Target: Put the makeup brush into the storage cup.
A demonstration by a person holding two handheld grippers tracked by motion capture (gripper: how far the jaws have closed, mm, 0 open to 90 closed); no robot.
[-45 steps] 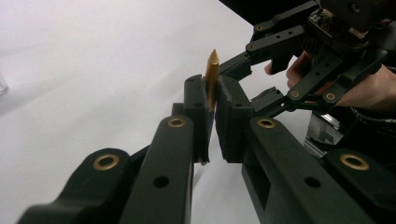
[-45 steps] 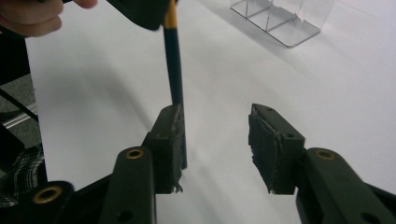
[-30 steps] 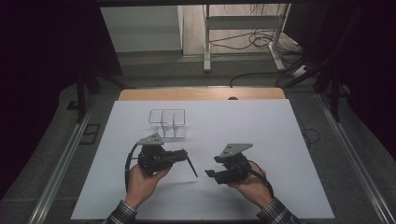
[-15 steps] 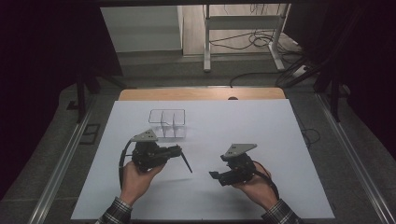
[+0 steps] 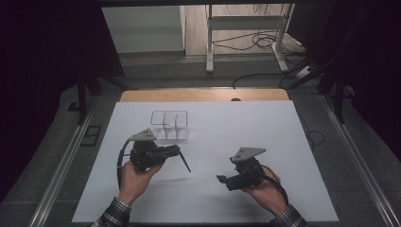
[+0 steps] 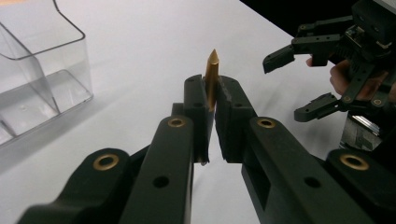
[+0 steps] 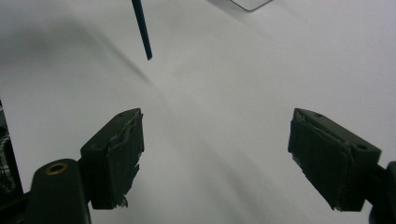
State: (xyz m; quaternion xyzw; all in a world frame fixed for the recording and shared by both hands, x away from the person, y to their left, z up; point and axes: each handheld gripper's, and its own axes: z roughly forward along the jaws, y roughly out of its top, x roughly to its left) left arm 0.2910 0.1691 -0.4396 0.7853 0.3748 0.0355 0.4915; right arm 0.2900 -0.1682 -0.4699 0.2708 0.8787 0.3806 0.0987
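My left gripper (image 5: 176, 150) is shut on a thin dark pen (image 5: 184, 161). The pen's shaft slants down and to the right over the white sheet. In the left gripper view its gold pointed tip (image 6: 212, 70) sticks up from between the closed jaws of the gripper (image 6: 210, 93). My right gripper (image 5: 221, 178) is to the right and points left toward the pen. Its jaws have just been opening, and they stand open (image 7: 215, 126) with nothing between them. The pen's dark end (image 7: 142, 30) hangs well ahead of them.
A clear plastic box with compartments (image 5: 169, 125) stands just beyond the left gripper, also seen close by (image 6: 37, 84). A white sheet (image 5: 246, 127) covers the table and a strip of wood (image 5: 203, 94) shows at its far edge. Metal rails run along both sides.
The left hand with the pen has drifted slightly left. The right hand has drifted slightly right and toward the near edge.
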